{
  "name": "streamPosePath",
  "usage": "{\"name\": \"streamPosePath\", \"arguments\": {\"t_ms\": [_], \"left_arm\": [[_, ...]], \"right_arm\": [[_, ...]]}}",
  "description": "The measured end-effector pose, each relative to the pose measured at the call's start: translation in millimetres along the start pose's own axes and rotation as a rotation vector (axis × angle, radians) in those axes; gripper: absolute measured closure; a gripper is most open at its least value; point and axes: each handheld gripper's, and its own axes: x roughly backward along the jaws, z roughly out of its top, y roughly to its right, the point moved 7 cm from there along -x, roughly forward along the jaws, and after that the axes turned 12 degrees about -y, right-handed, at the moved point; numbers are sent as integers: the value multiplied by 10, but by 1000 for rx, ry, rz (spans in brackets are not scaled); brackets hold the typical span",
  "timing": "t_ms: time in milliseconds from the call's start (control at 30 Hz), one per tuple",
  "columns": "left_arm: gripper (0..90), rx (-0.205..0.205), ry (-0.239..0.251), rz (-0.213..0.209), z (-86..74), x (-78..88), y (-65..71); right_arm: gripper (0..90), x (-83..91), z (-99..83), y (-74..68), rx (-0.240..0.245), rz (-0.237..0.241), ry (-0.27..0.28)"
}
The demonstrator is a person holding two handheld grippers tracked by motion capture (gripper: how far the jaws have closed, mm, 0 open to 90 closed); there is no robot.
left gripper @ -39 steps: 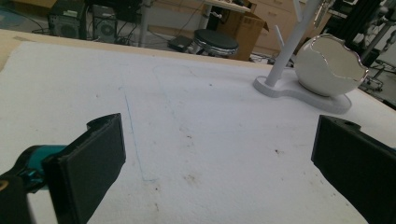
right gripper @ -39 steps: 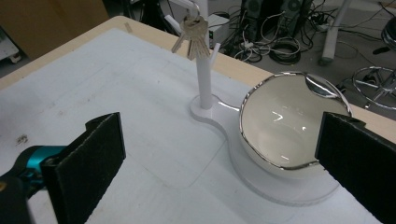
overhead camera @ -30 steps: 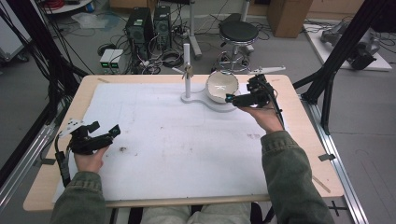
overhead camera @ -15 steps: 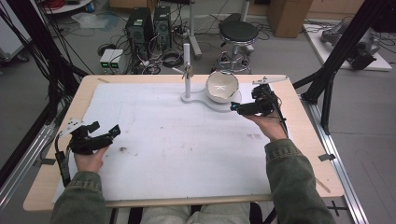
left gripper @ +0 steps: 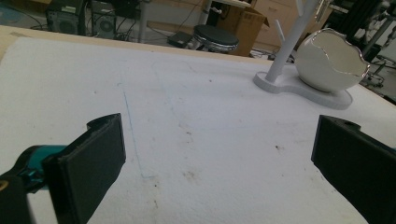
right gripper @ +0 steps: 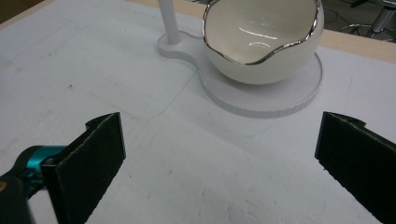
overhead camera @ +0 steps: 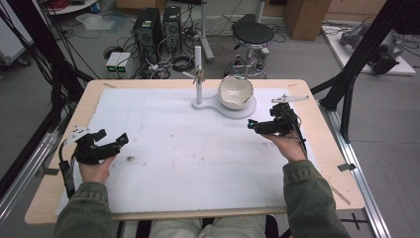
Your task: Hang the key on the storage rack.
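Eggshell bowl [right gripper: 261, 42] on white stand [right gripper: 280, 100], just ahead of right gripper [right gripper: 219, 154]; jaws wide apart, empty.

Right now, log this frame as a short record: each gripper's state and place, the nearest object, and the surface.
left gripper: open, holding nothing, low over the near left of the mat
right gripper: open, holding nothing, pointing toward the bowl from its near right
bowl: white, egg-shaped, jagged silver rim, sits on the round end of a white stand base
post: upright white rod on the same base, left of the bowl
surface: white mat on a wooden table, faintly stained
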Motion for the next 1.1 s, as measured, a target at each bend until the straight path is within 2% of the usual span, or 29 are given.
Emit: {"name": "streamPosePath", "arguments": {"t_ms": [200,467,600,700,767,867,1000,1100], "left_arm": [[34,5,0,1,0,-3,-3],[34,4,-5,-3,-5,-4,1],[34,5,-6,-3,-6,-6,-1],[34,5,-8,-4,-8,-12,1],[34,5,-8,-5,-8,-10,1],[34,5,-11,-7,-10,-11,-1],[34,4,-12,-11,-13,-17,10],[34,4,-13,-15,-13,-18,15]], "right_arm": [[6,-56,-184,51,7,-24,-15],[6,-42,-356,133,-6,-49,13],[5,-62,-446,159,-38,-65,26],[6,-90,-518,173,-23,-91,26],[5,-98,-547,168,-26,-92,36],[5,-87,-570,180,-33,-123,71],[5,-45,-636,208,-59,-196,153],[6,12,-689,222,-50,-282,228]]}}
